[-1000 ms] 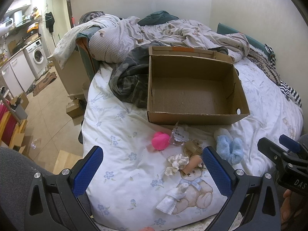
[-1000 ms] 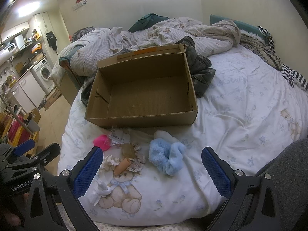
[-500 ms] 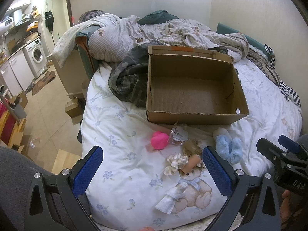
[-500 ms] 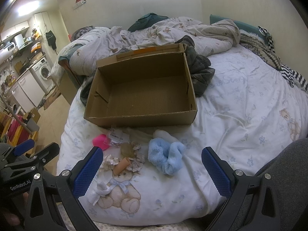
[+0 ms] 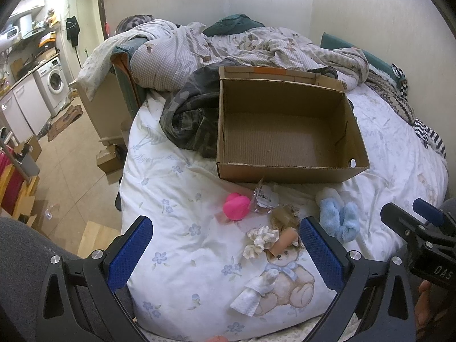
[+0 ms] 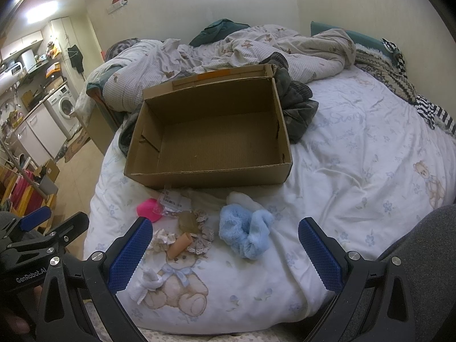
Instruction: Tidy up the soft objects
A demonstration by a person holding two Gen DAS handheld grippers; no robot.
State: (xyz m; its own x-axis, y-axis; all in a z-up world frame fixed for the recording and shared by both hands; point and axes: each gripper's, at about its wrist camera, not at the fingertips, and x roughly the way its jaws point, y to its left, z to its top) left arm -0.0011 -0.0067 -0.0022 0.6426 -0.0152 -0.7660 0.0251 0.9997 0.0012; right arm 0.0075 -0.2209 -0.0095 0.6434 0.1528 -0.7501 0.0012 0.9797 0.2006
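Right wrist view shows your right gripper point(image 6: 222, 253) spread wide and holding nothing, above the near edge of the bed point(image 6: 356, 171). One blue fluffy scrunchie point(image 6: 246, 233) lies between its fingers, a little further in. Your left gripper point(image 5: 225, 252) is also wide open; one cream scrunchie point(image 5: 259, 240) and one tan roll point(image 5: 282, 240) lie just inside its right finger point(image 5: 320, 252), and one pink soft ball point(image 5: 236, 206) lies beyond. One cardboard box point(image 6: 208, 178) stands behind them toward the middle of the bed, with nothing visible inside.
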